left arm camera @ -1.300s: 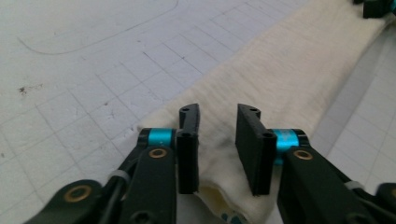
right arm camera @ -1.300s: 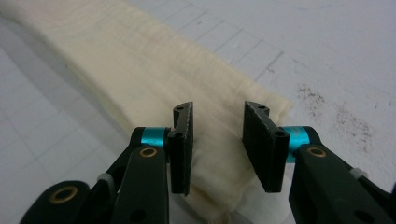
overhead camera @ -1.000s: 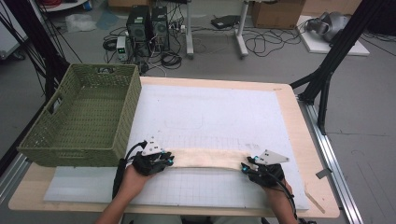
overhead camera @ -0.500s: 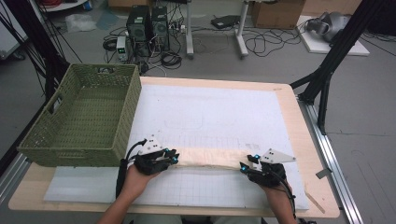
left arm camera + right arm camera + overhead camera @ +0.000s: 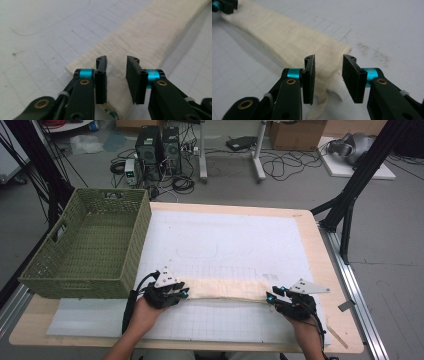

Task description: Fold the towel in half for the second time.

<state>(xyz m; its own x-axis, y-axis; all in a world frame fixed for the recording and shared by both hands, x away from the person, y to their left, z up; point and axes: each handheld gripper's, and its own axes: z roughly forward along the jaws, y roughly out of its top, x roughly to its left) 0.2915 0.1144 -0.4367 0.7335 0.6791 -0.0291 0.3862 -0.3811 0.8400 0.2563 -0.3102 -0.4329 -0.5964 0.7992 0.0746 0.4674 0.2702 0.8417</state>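
On the white gridded mat [image 5: 225, 245] covering the wooden table [image 5: 320, 250], with a green basket [image 5: 90, 245] at nine o'clock and computer towers [image 5: 157, 145] and cables on the floor at twelve, the folded cream cloth [image 5: 227, 288] lies across the near middle. The left gripper [image 5: 184, 293] at seven o'clock has just been opening and the right gripper [image 5: 270, 296] at five closing slightly, both moderately apart over the cloth's ends without pinching. If the jaws drag away, I judge a layer could snag and unfold.
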